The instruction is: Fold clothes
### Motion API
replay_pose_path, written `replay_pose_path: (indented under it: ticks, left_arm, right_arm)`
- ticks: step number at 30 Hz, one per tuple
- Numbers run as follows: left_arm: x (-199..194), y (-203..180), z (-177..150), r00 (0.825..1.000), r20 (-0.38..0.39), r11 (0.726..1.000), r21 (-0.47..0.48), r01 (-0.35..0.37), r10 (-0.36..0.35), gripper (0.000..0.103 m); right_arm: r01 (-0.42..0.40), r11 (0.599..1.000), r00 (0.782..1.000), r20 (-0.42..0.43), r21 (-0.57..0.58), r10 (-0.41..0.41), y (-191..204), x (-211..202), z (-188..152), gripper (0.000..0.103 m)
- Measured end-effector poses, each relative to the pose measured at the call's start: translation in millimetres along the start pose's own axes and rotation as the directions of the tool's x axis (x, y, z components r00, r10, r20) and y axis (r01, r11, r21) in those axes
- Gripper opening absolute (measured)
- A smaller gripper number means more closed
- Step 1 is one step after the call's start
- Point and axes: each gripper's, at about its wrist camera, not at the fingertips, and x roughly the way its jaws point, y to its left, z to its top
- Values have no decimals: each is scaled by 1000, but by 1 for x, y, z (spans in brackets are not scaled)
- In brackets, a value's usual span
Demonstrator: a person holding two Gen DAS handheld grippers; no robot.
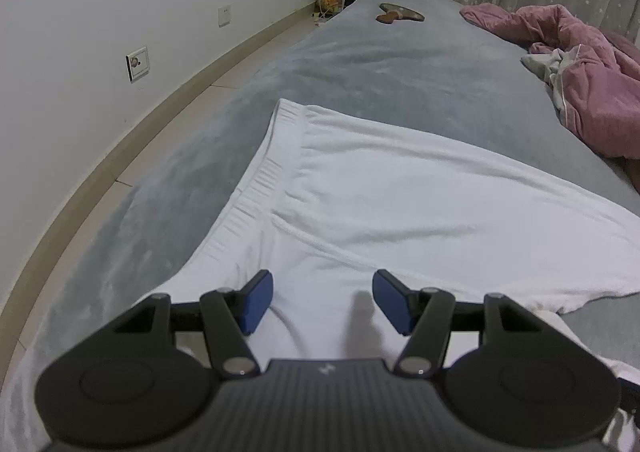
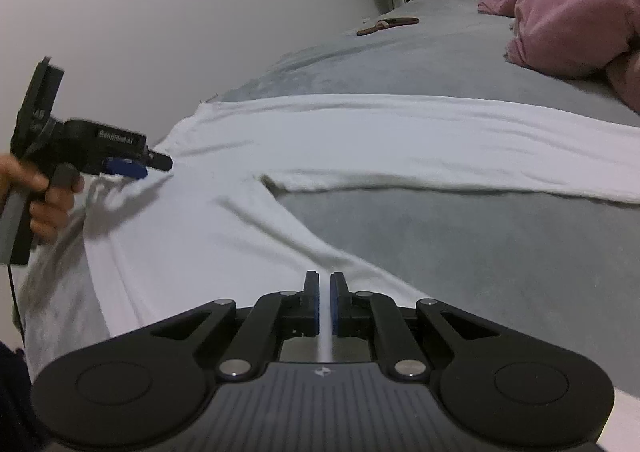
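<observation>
While waistband-left, white trousers (image 2: 360, 131) crosswise; right hand-held gripper (image 2: 325, 302) pinching fabric, left (image 1: 322, 302) agape

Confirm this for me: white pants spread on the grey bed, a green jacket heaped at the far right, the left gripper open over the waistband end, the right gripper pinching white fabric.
One thing is wrong: the jacket is pink, not green, as the left wrist view shows. The rest stands: white pants on the grey bed, left gripper open, right gripper pinching white fabric.

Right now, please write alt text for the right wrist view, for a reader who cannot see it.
White trousers lie spread on a grey bed; the right gripper pinches a fold of them. At far left, the left gripper hovers at their waistband.
</observation>
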Motion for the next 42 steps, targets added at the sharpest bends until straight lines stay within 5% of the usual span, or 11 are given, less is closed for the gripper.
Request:
replay_pose_path:
  ticks: [24, 42]
  left_arm:
    - [-13, 11, -16, 1000, 12, 1000, 11, -25, 25, 58]
    - [-40, 58, -25, 998, 63, 993, -116, 4, 4, 57]
  right_arm:
    - [221, 974, 975, 11, 44, -222, -35, -111, -70, 13]
    - [505, 818, 857, -47, 276, -513, -114, -175, -99, 19]
